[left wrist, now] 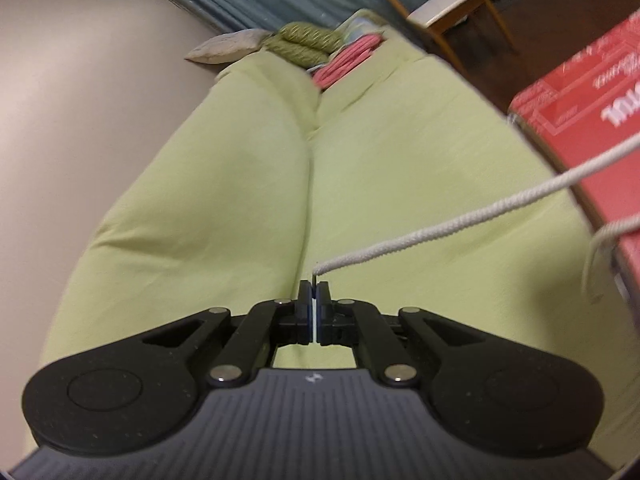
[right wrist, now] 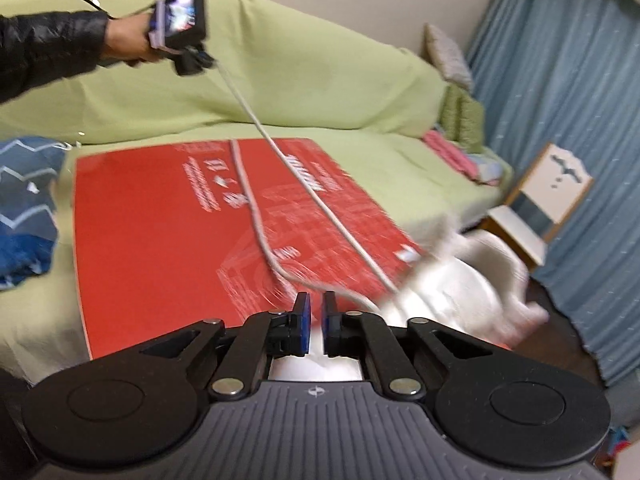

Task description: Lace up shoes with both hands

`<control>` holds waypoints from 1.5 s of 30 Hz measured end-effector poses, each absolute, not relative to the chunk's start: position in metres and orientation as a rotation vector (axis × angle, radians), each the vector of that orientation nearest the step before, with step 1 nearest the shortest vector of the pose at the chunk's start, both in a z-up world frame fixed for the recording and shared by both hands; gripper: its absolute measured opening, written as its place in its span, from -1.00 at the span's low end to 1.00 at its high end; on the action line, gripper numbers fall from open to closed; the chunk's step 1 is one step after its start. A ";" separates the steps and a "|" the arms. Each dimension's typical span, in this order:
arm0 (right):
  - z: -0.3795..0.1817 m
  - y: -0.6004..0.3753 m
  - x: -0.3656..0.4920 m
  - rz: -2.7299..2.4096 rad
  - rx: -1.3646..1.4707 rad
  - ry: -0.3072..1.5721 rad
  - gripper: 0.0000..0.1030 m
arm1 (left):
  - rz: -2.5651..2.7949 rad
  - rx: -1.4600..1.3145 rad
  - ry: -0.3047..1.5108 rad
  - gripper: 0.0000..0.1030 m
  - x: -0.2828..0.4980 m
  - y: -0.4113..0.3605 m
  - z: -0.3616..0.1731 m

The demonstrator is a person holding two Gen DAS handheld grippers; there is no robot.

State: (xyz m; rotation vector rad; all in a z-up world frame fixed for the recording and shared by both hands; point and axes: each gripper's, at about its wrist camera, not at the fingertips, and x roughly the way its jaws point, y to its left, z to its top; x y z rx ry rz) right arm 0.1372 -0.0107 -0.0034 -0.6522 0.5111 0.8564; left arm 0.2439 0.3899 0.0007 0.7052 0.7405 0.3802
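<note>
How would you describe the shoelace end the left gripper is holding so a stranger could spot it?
On the green-covered sofa lies a red box. Two white laces cross it; the held lace rises taut to the left gripper, while the other lace lies slack.

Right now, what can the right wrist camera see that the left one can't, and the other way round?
Only the right wrist view shows the white shoe, a sleeved hand holding the left gripper, and the blue patterned cloth. Only the left wrist view shows the lace tip pinched in that gripper's jaws. Both show the white lace, red box and green cover.
</note>
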 end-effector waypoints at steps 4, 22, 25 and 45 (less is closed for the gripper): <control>-0.012 0.035 0.153 0.933 -0.696 0.563 -0.73 | 0.295 0.579 0.762 -0.78 0.259 0.391 0.003; -0.053 0.141 0.233 0.938 -0.650 0.753 -0.75 | 0.026 0.423 0.641 -0.57 0.196 0.331 0.017; -0.050 0.138 0.239 0.946 -0.588 0.791 -1.00 | -0.008 0.427 0.630 -0.57 0.185 0.316 0.019; -0.023 -0.021 0.121 1.002 -0.780 0.876 -0.81 | -0.177 0.256 0.753 -0.57 0.117 0.270 0.008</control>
